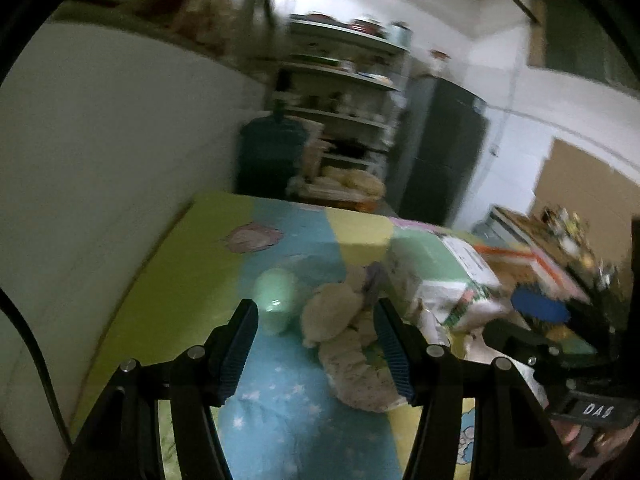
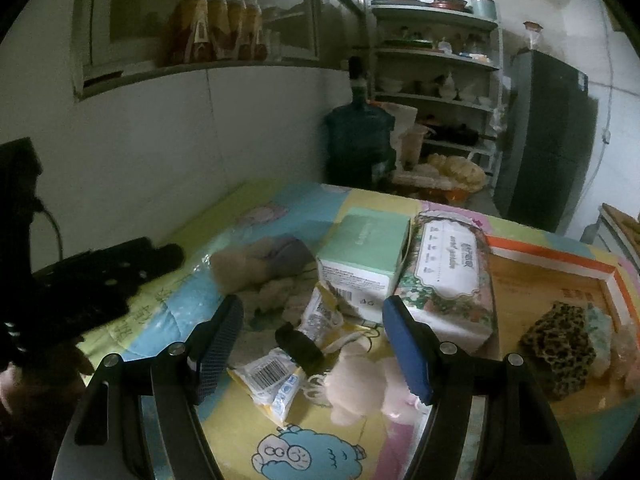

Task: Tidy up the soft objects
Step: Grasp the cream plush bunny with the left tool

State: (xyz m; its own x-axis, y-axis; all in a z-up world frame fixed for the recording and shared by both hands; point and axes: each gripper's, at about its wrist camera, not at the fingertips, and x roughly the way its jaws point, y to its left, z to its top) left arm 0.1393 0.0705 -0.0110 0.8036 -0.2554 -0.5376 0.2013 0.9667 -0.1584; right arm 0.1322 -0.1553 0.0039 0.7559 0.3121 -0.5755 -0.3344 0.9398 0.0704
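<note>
Looks like pickup stage. The left gripper (image 1: 316, 350) is spread wide and empty over the cream plush toy (image 1: 340, 320) on the pastel cartoon-print table (image 1: 180, 280). The right gripper (image 2: 312, 350), also spread, hovers above the pink plush (image 2: 360, 384). Next: lower, pinch. The orange-rimmed cardboard tray (image 2: 552, 256) holds a leopard-print soft thing (image 2: 556, 344), probably fabric.

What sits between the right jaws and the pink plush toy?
A small black cylindrical object and a yellow-white barcoded packet lie just left of the pink plush toy, inside the open right gripper span. Nothing visible covers the toy itself.
</note>
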